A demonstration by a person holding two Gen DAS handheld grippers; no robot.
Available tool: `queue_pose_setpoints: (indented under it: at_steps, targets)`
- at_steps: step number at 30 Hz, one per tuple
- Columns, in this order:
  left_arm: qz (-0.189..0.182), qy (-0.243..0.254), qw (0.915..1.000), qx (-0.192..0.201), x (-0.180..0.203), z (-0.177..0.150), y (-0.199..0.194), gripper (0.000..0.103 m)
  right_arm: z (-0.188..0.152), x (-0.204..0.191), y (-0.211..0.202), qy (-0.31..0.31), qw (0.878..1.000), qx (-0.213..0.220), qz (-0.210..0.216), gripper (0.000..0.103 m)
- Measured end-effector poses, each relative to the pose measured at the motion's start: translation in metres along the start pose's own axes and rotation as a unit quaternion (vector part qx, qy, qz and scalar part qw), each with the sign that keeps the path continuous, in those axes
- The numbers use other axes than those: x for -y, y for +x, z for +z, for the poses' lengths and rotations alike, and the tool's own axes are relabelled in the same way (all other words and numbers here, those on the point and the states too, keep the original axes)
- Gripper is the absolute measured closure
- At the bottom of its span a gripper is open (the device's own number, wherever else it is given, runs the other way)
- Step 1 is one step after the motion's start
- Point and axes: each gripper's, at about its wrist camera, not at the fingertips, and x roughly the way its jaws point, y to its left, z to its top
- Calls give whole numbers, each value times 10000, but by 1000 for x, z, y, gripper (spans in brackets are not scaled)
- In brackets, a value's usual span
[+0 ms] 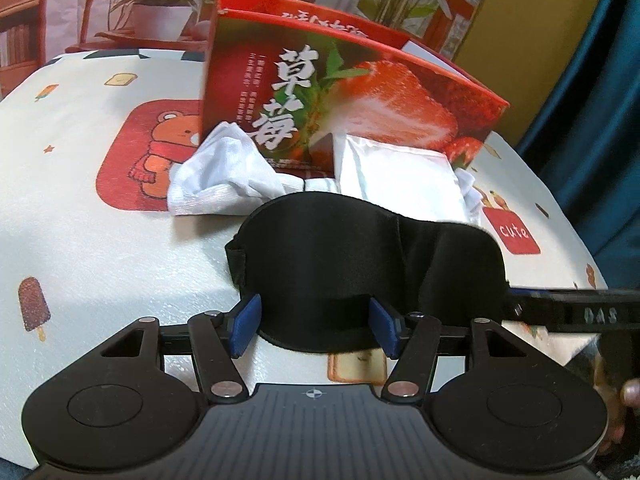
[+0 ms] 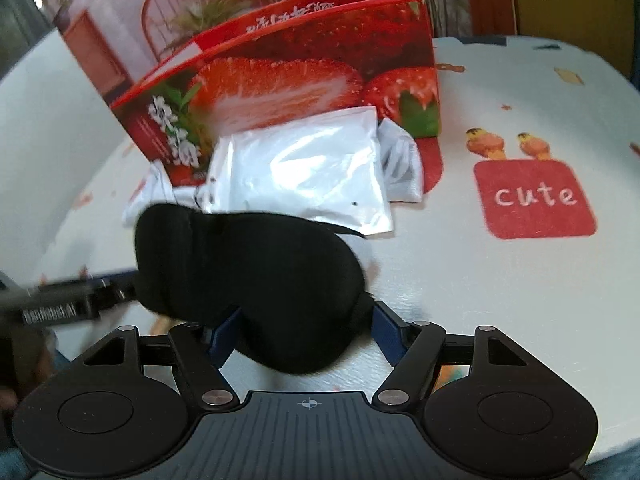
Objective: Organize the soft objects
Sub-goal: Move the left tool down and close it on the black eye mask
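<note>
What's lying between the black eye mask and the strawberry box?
A white plastic pouch and crumpled white cloth, in both wrist views.

Each wrist camera looks steeply down over its own fingers, close above the black eye mask, both sharing the strawberry box beyond.

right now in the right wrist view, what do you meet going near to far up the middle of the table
right gripper → black eye mask → white plastic pouch → red strawberry box
</note>
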Motion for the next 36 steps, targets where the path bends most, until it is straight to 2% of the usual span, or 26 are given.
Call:
queue_pose_setpoints:
  at_steps: [4, 10, 13, 15, 18, 22, 24, 30, 36]
  targets:
    - [-16, 34, 10000, -14, 1, -1, 0, 41, 1, -2, -2, 73, 9997, 211, -98, 51]
    - [-20, 25, 10000, -11, 0, -2, 0, 40, 2, -16, -22, -486, 9955, 727, -364, 68]
    - [-22, 28, 10000, -9, 1, -2, 0, 39, 3, -22, -30, -750, 9926, 922, -233, 70]
    - [-29, 29, 10000, -8, 1, -1, 0, 39, 4, -23, -29, -817, 9926, 902, -30, 74]
    - [-83, -21, 10000, -4, -1, 0, 0, 38, 5, -15, -25, -673, 9942, 843, 30, 78]
    - [-119, -146, 9998, 9, -6, 1, -2, 38, 1, -6, -19, -609, 9940, 883, -192, 81]
    - [24, -168, 9998, 55, -6, 2, -5, 37, -1, -3, -16, -567, 9946, 844, -224, 81]
    - [110, -453, 9978, 472, -15, 11, -16, 36, -4, -2, -9, -736, 9935, 798, -356, 81]
    - [109, -670, 9970, 378, -23, 15, -4, 36, -4, 0, -4, -716, 9940, 732, -384, 81]
